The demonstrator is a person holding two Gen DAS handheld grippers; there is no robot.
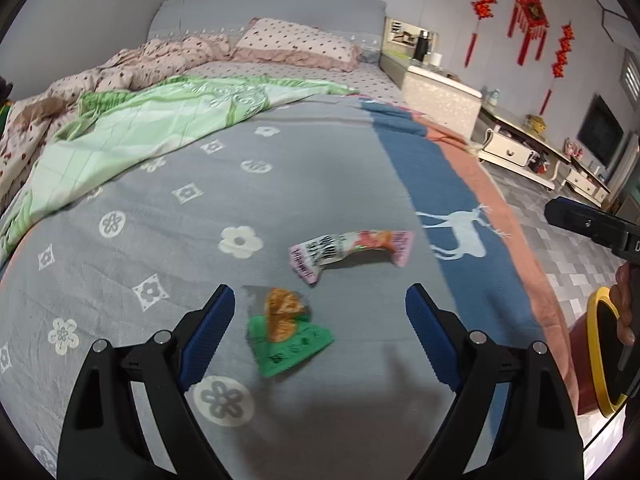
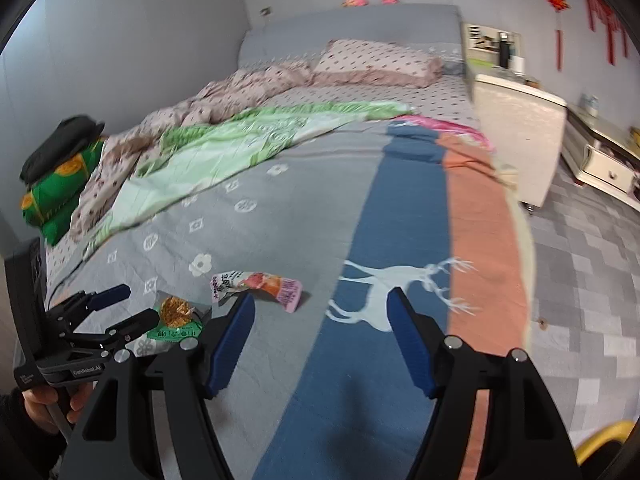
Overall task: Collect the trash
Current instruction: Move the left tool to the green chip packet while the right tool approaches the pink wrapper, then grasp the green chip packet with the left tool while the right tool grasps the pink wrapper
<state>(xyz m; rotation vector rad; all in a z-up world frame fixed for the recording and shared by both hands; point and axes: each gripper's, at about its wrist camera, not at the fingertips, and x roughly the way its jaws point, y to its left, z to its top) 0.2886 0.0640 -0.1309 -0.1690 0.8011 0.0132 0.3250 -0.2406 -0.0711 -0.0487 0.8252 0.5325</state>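
Green-and-orange wrapper lies on the bed between my left tool's spread fingers — approach step, I judge. Pink wrapper waits at one o'clock. Right tool gapes empty. Next: lower, close squarely.

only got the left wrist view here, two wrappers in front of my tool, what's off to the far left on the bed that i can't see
Observer: A folded green bundle with orange circles sits at the bed's left edge, with a dark item on top.
Operator: where's the right tool aimed
Observer: The right tool is open over the blue stripe with the white deer, right of both wrappers.
Operator: is my tool near the green wrapper
Observer: From the right wrist, the left tool is open, its tips just left of the green wrapper; contact is unclear.
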